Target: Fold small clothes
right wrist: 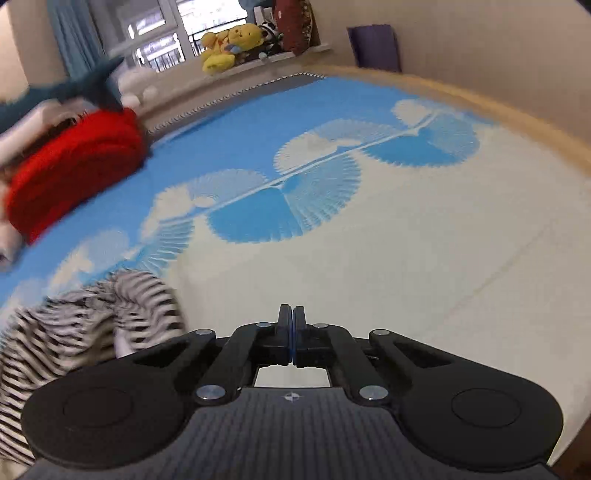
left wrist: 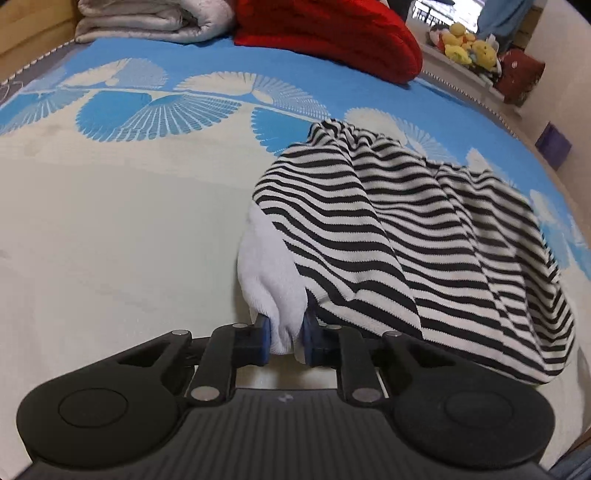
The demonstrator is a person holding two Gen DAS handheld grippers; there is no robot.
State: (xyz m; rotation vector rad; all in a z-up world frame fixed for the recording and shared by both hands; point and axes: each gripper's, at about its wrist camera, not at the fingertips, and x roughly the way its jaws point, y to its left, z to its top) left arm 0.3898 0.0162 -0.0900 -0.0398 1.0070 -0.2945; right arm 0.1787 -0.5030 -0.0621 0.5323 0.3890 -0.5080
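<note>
**Left gripper pinches white cloth; right gripper shut on nothing**

The left gripper (left wrist: 286,334) clamps a fold of white cloth (left wrist: 271,266) between its blue pads. A striped garment (left wrist: 406,240) drapes over that cloth (rumpled, spreading to the right) on the bed (left wrist: 110,229). The right gripper (right wrist: 291,325) has its jaws pressed together, holding nothing, above bare bedcover, with the striped garment just to its left, blurred. Farther back lie a red blanket (left wrist: 332,33) and a grey quilt (left wrist: 155,18); yellow plush toys (right wrist: 232,44) sit on the windowsill.
</note>
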